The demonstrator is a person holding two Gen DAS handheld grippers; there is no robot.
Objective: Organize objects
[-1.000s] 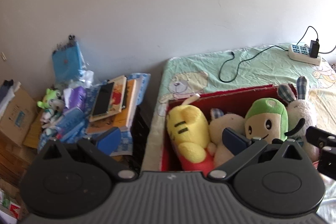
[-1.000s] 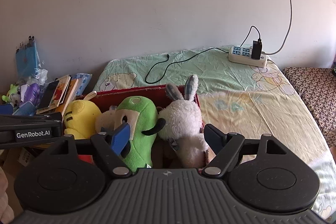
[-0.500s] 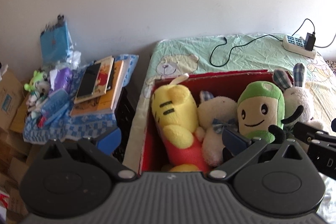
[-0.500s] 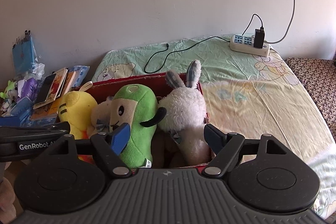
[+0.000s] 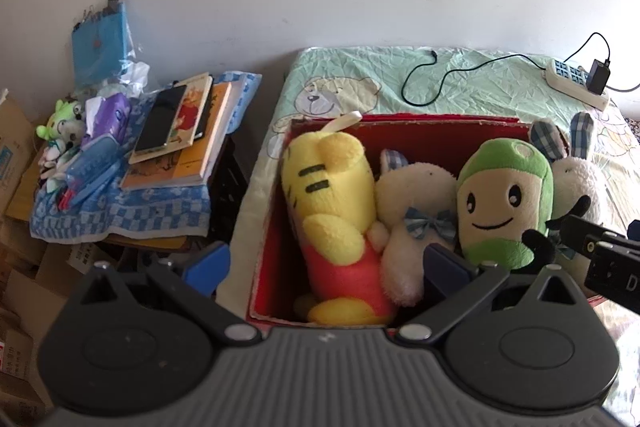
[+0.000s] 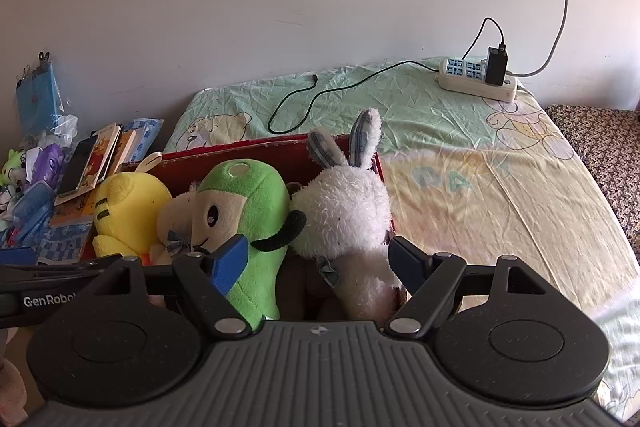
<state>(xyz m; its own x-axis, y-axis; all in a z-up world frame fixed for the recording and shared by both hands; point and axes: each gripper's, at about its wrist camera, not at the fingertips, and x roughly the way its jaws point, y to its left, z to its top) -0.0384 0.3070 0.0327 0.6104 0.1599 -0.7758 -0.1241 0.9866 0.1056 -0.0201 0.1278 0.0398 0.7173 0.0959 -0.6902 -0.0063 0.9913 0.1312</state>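
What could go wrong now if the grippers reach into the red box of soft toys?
The toys are packed tightly in the red box, so pulling the green toy may drag the white rabbit out. The box sits near the bed's left edge, so a push might tip it off.

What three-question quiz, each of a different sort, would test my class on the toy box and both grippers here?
1. True or false: the left gripper is shut on the yellow plush.
2. Which toy stands at the right end of the red box? A) green plush B) white rabbit
3. Fill in: the power strip lies on the ____.

Key: 1 false, it is open and empty; 2 B; 3 bed.
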